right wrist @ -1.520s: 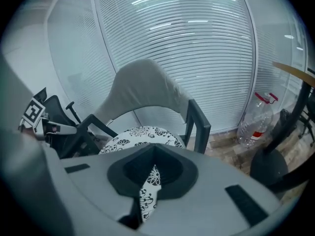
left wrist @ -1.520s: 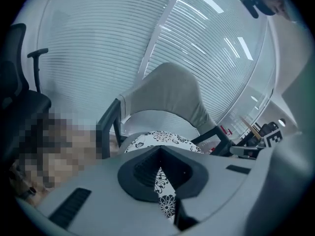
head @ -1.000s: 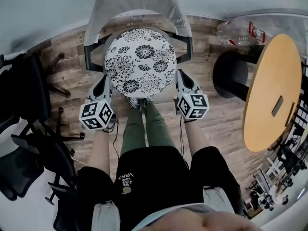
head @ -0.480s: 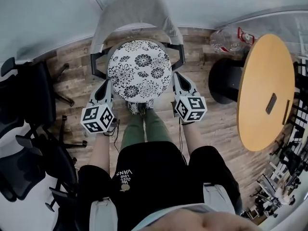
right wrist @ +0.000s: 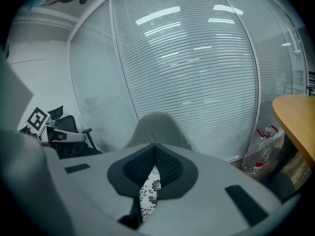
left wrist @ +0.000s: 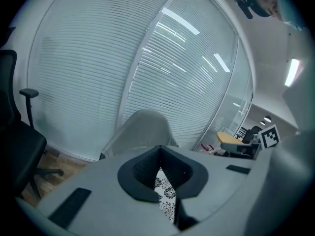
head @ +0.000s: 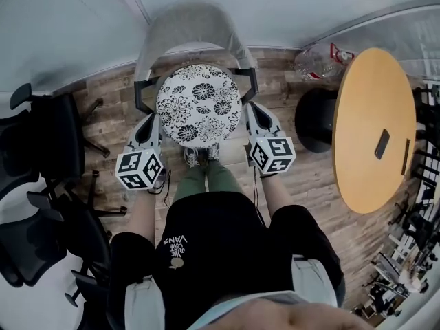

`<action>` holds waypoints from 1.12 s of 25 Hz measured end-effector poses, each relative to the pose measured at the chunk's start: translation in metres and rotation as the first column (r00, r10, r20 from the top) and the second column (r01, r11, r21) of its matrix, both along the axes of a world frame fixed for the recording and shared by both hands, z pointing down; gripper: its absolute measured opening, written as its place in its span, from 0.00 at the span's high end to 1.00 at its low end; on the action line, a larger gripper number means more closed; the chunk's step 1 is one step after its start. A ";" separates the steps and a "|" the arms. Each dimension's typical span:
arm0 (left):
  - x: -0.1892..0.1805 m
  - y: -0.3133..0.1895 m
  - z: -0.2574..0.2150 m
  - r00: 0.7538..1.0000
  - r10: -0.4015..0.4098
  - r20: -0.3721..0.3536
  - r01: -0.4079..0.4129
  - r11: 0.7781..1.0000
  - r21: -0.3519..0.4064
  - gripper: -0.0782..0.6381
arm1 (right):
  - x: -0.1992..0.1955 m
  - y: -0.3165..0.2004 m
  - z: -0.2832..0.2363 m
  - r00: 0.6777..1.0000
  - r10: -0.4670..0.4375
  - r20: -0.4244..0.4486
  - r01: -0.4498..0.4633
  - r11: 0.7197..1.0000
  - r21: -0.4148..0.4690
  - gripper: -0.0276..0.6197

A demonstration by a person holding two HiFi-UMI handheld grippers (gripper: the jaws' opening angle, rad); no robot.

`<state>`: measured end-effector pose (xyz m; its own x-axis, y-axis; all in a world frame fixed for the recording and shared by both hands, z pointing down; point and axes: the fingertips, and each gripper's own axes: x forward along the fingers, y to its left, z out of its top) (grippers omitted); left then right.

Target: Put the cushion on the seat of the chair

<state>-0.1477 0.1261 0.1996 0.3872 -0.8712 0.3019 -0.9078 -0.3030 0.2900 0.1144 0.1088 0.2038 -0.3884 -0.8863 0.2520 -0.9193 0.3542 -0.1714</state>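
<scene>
Floral cushion [head: 199,106] being held over grey chair [head: 189,26] (edges pinched); left gripper [head: 152,124], right gripper [head: 253,115] clamped on it.

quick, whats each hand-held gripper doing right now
left hand-held gripper: shut on the cushion
right hand-held gripper: shut on the cushion

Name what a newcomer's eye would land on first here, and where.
The round black-and-white flowered cushion, in the middle of the head view, is clamped at its edges by the left tool and right tool. Behind it stands the grey chair; a round yellow table fills the right side.
</scene>
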 end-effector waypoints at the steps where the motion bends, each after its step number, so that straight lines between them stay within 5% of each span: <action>1: 0.001 0.002 -0.006 1.000 0.005 0.002 -0.005 1.000 0.012 0.88 | 0.001 0.002 -0.005 1.000 0.002 0.003 -0.002 1.000 0.010 0.93; 28: 0.013 0.047 -0.123 1.000 -0.004 0.029 -0.005 0.957 0.290 0.88 | -0.003 0.046 -0.130 0.996 -0.085 0.025 0.073 0.952 0.296 0.93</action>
<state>-0.1343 0.1734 0.0769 0.3827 -0.9226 0.0480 -0.9143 -0.3708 0.1629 0.1112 0.1549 0.0740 -0.4643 -0.8851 -0.0318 -0.8814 0.4653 -0.0814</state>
